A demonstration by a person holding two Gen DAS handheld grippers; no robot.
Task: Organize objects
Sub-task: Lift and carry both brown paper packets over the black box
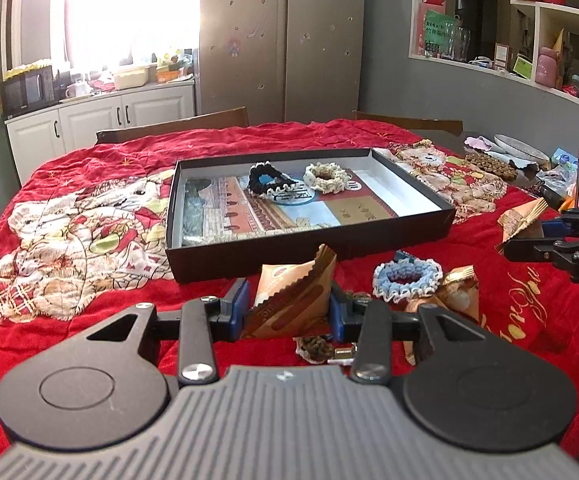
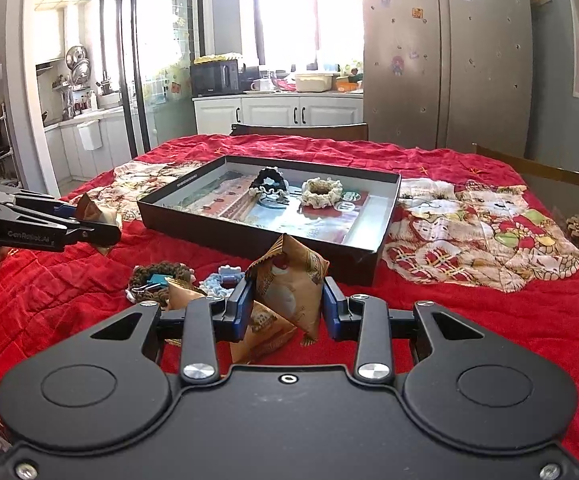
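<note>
Black box (image 1: 309, 248) on red blanket (image 1: 89, 312) — landmark, open, mostly bare floor.

Done: two scrunchies inside box, black one (image 1: 267, 178) and cream one (image 1: 326, 177), toward far wall.

Left, all in front of box's near wall:
- left gripper (image 1: 289, 312) pinching brown snack packet (image 1: 289, 300), lifted
- right gripper (image 2: 287, 308) pinching second snack packet (image 2: 293, 284)
- third packet (image 2: 263, 330) on blanket beneath it
- blue scrunchie (image 1: 405, 280)
- brown scrunchie (image 2: 157, 276) with what looks like clip on it — view poor

Estimate: under halfway.

Right tongs (image 2: 288, 307) pinching snack packet (image 2: 289, 288), black tray (image 2: 249, 236) behind w/ two scrunchies
</note>
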